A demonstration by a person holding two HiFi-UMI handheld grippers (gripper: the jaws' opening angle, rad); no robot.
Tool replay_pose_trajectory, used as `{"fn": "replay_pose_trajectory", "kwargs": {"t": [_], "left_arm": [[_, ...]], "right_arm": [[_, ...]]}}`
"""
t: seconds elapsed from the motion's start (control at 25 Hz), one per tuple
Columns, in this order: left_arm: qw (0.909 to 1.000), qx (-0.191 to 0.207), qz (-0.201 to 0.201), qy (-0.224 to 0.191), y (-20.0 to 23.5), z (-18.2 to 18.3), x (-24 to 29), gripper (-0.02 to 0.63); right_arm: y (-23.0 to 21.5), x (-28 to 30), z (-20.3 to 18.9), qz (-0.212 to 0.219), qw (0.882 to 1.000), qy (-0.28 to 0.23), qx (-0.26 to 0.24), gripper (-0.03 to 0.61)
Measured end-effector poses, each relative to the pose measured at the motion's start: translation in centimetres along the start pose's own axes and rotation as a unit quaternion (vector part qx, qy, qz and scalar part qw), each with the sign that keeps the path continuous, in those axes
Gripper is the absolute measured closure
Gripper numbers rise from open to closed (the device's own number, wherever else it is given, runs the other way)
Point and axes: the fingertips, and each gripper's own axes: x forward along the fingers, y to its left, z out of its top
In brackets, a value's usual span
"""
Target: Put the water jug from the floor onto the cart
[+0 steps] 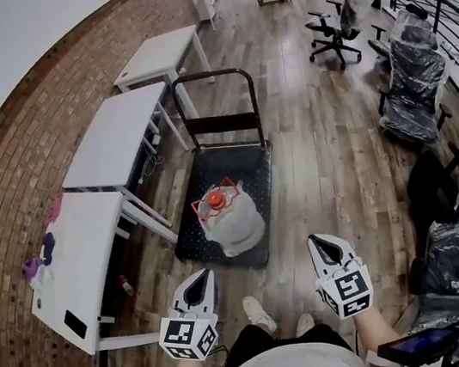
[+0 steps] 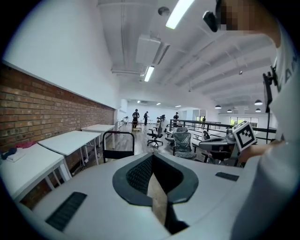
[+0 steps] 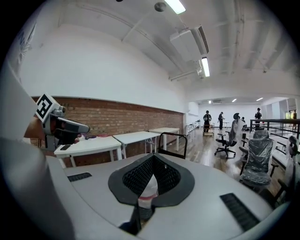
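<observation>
The jug (image 1: 228, 213) stands on the cart (image 1: 243, 163), near the front edge of the dark deck, red cap up. The cart sits on the wood floor (image 1: 328, 144), handle at its far end, beside a row of white surfaces (image 1: 113, 137) along the brick wall (image 1: 8, 215). Both claws are held low in front of the person, apart from the cart. The left claw (image 1: 205, 275) is clenched on nothing. The right claw (image 1: 316, 242) is likewise clenched and empty.
</observation>
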Motion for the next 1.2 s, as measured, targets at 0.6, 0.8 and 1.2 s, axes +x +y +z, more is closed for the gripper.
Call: {"fn": "replay_pose_trajectory", "kwargs": {"t": [0.6,0.8,1.2], "left_arm": [[0.9993,0.014,0.022,-0.026,5.2,-0.2,-7.4,0.614],[0.9972,-0.014,0.046,-0.057,9.6,0.0,-10.8,0.614],[0.9971,-0.027,0.025,-0.066,11.5,0.2,-10.7,0.614]], "right_arm": [[8.4,1.0,3.7,0.028,0.999,0.003,-0.036,0.577],[12.6,2.5,4.7,0.049,0.998,0.007,-0.042,0.577],[15.1,3.8,5.3,0.05,0.997,0.013,-0.05,0.575]]}}
